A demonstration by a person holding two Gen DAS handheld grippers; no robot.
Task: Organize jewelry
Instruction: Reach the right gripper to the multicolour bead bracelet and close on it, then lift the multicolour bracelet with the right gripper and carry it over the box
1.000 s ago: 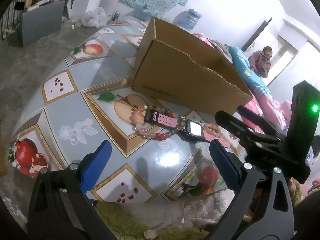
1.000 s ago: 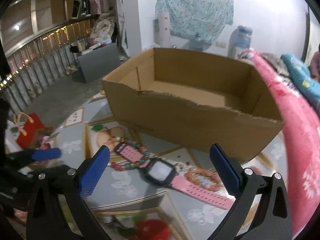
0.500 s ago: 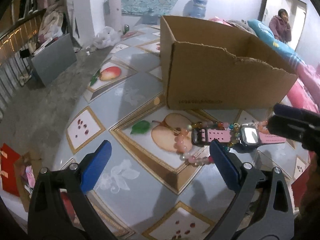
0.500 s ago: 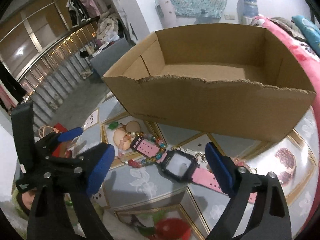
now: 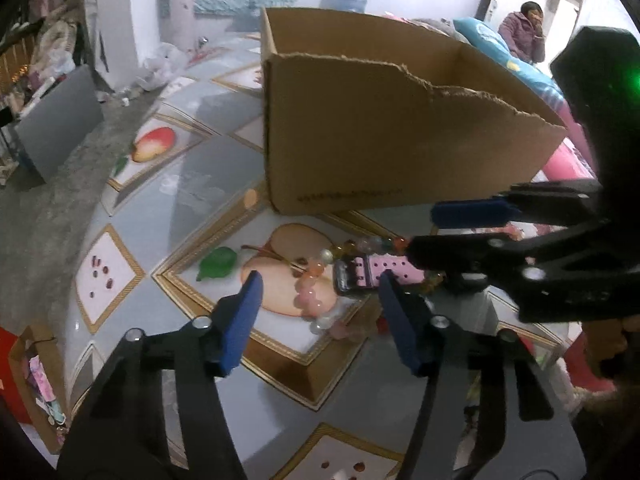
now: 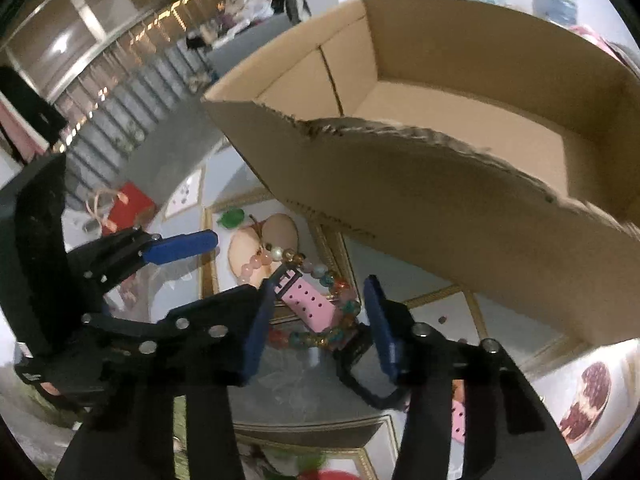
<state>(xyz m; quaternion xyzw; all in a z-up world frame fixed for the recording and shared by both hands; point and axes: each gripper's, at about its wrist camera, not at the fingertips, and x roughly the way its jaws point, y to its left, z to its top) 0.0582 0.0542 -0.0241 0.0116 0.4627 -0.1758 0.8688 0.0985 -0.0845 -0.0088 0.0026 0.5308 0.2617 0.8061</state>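
Observation:
A pink-strapped watch (image 5: 376, 271) with a black case (image 6: 362, 364) lies on the fruit-patterned tablecloth (image 5: 168, 216), across a bead bracelet (image 5: 316, 300). A second multicoloured bead bracelet (image 6: 340, 300) lies under the strap. An open cardboard box (image 5: 392, 148) stands just behind them. My left gripper (image 5: 320, 312) is open, its blue pads either side of the pink bead bracelet. My right gripper (image 6: 316, 320) is open, low over the watch strap and beads. The right gripper also shows in the left wrist view (image 5: 456, 232).
A red gift bag (image 6: 124, 208) lies on the floor at the left. A grey bin (image 5: 56, 128) stands beyond the table. A person (image 5: 524, 28) sits at the back right beside pink bedding (image 5: 568, 160).
Both grippers have moved in close and low over the jewelry and have narrowed. The right gripper now straddles the watch strap; the left one straddles the pink beads.

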